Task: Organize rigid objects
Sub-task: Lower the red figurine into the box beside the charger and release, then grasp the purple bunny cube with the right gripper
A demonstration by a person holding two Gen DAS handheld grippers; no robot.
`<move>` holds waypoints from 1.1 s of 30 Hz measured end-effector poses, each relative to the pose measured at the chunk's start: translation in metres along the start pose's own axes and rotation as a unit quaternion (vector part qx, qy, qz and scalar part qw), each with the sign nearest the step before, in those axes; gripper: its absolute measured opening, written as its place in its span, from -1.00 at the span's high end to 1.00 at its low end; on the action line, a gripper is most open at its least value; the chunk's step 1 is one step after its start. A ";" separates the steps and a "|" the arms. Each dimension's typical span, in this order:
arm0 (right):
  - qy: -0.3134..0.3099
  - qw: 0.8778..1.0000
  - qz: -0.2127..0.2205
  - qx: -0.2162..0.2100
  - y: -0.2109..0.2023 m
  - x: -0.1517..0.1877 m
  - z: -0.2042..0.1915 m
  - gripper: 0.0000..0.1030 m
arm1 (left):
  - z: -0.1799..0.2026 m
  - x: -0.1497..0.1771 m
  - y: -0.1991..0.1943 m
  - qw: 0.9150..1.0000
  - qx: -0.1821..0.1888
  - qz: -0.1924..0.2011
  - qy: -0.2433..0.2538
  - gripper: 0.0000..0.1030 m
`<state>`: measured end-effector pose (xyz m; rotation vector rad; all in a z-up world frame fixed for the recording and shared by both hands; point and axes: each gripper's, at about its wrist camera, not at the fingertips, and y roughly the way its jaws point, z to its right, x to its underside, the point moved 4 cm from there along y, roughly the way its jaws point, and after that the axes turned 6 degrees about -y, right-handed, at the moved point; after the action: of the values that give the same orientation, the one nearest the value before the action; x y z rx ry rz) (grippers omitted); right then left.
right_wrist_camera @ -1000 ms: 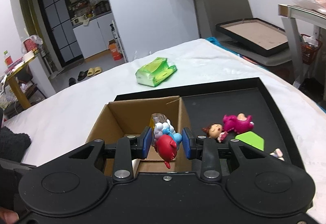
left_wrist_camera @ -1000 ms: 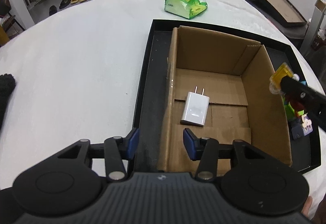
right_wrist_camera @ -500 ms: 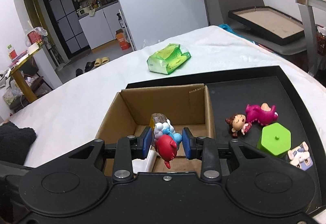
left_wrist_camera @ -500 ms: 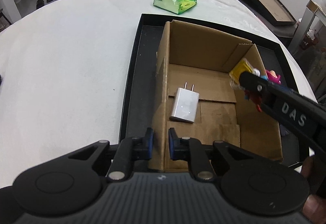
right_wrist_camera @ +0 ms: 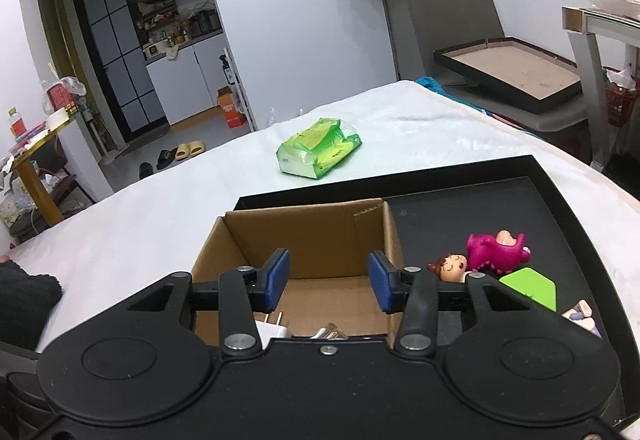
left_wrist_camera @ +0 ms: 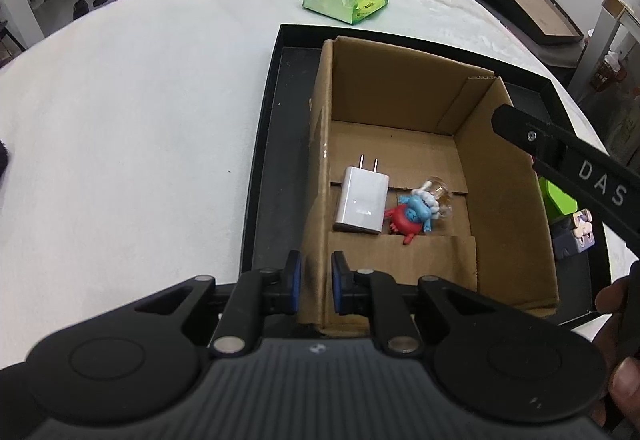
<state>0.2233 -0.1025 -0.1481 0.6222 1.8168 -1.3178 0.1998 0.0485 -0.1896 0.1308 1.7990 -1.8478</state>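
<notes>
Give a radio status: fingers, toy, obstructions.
Left gripper shut on box wall. Right gripper opening, nothing between fingers. Red-blue toy in box beside charger. Nothing obstructing.

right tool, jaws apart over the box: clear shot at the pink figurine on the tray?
Probably yes. The pink figurine lies in the open on the black tray, outside the cardboard box, nothing over it. The right tool is empty, jaws opening; only the doll crowds it.

The left wrist view looks steeply down, close over the open brown cardboard box [left_wrist_camera: 400, 176], while the right wrist view faces shallower from the box's other side toward the room, both sharing the crumpled green plastic packet [right_wrist_camera: 318, 148] beyond.
</notes>
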 end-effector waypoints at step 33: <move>0.090 0.987 -0.058 0.123 -0.013 0.042 0.075 -0.36 | 0.016 -0.013 -0.012 0.994 -0.110 0.019 -0.006 0.15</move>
<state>0.2126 -0.1800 -0.1862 0.7978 1.8723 -1.6256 0.2101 0.0366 -0.1718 0.0690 1.9637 -1.6077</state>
